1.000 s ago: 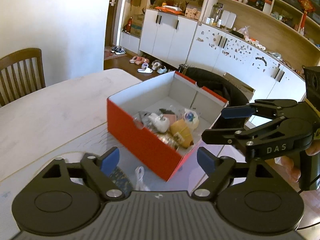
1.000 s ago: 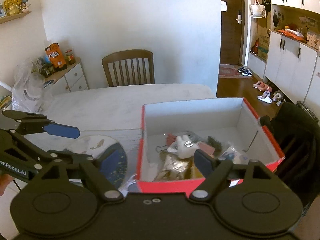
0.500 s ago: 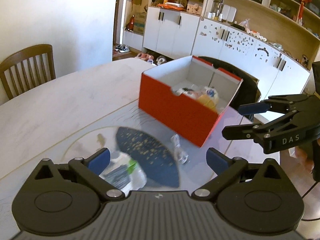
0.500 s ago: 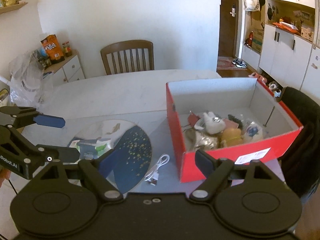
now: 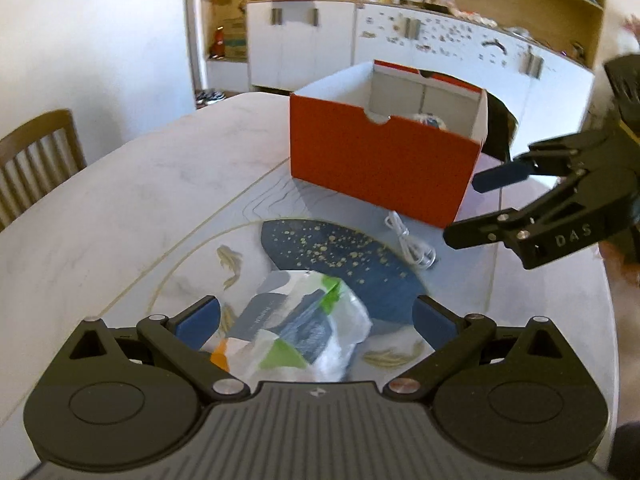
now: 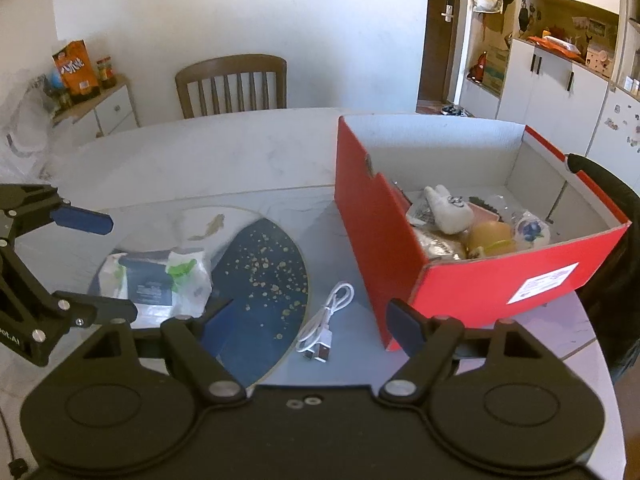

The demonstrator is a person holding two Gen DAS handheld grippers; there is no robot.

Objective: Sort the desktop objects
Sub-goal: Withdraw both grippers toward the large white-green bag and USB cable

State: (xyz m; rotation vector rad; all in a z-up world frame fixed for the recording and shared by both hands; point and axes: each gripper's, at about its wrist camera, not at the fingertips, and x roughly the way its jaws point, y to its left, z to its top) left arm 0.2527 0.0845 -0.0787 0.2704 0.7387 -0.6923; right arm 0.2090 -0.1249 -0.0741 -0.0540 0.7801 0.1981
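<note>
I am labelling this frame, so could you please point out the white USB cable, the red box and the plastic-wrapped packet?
white USB cable [image 6: 320, 328], right wrist view, mid-coil.
red box [image 5: 380, 164], left wrist view, near wall.
plastic-wrapped packet [image 6: 160, 280], right wrist view, dark centre.

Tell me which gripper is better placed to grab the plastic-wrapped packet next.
Left. The left gripper hangs open right over the plastic-wrapped packet, which shows between its fingers. The right gripper, also open, points nearer the white cable beside the red box.

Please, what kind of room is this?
Most likely a home dining room: a large table with a wooden chair, white cabinets with open shelves, and shoes by the door.
</note>
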